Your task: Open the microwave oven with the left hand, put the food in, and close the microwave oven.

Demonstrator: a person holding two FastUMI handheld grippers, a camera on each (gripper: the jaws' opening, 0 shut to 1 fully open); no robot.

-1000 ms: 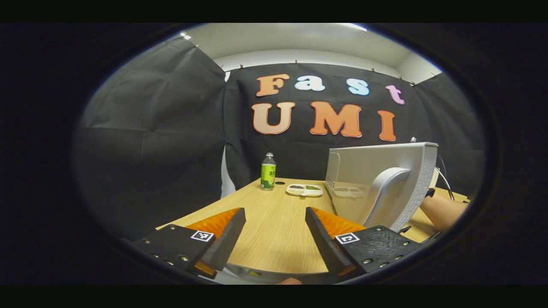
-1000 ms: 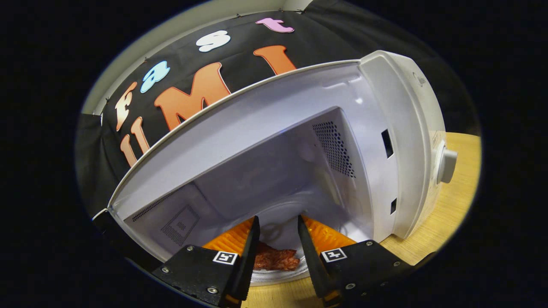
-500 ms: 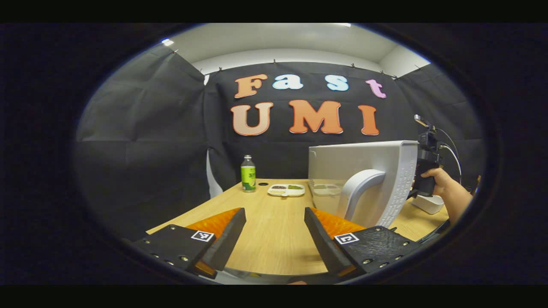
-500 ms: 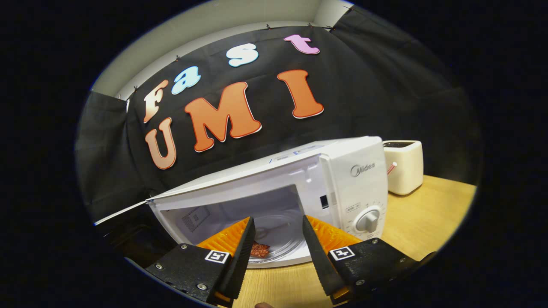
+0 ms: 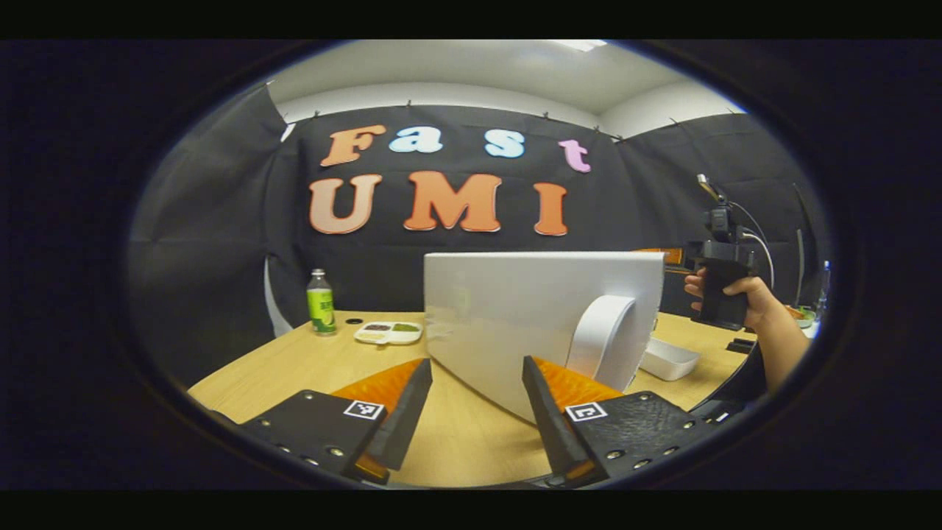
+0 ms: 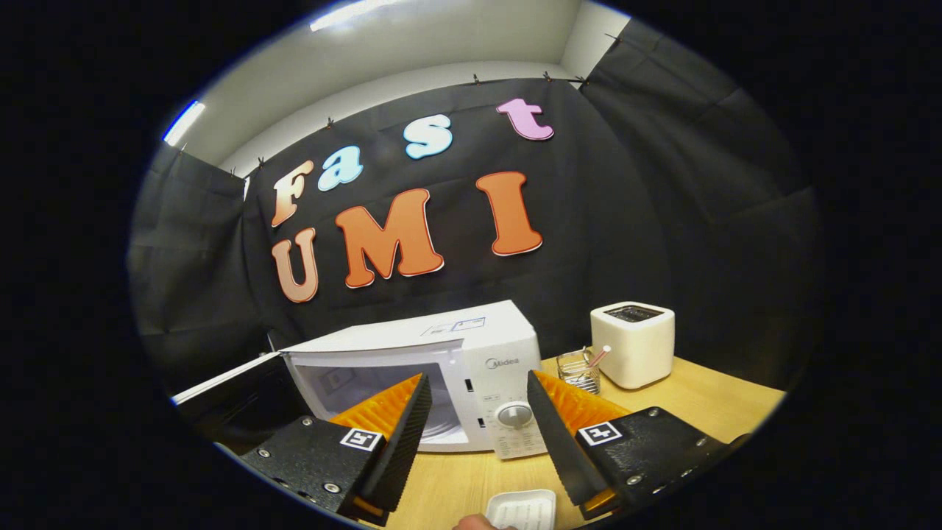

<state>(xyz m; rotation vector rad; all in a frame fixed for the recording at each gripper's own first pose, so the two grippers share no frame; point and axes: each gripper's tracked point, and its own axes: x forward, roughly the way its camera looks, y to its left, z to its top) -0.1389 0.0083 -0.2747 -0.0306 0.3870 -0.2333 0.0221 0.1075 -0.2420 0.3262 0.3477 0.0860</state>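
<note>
Both hand-held grippers have their fingers spread apart, gripping nothing. Ahead of the left hand-held gripper (image 5: 477, 408) the microwave door (image 5: 515, 324) stands swung out, its lower edge just beyond the fingertips, with bare tabletop (image 5: 294, 368) open to that gripper's left. Ahead of the right hand-held gripper (image 6: 475, 427) sits the microwave (image 6: 434, 375), cavity open, clear tabletop between; a small white dish (image 6: 522, 509) lies just below the fingers. Whether the food is inside cannot be told.

A glossy white box-shaped microwave oven (image 6: 471, 361) and a cream square toaster (image 6: 633, 344) stand on a pale wood-grain table (image 6: 706, 401), beside a green-labelled clear bottle (image 5: 320, 302).
</note>
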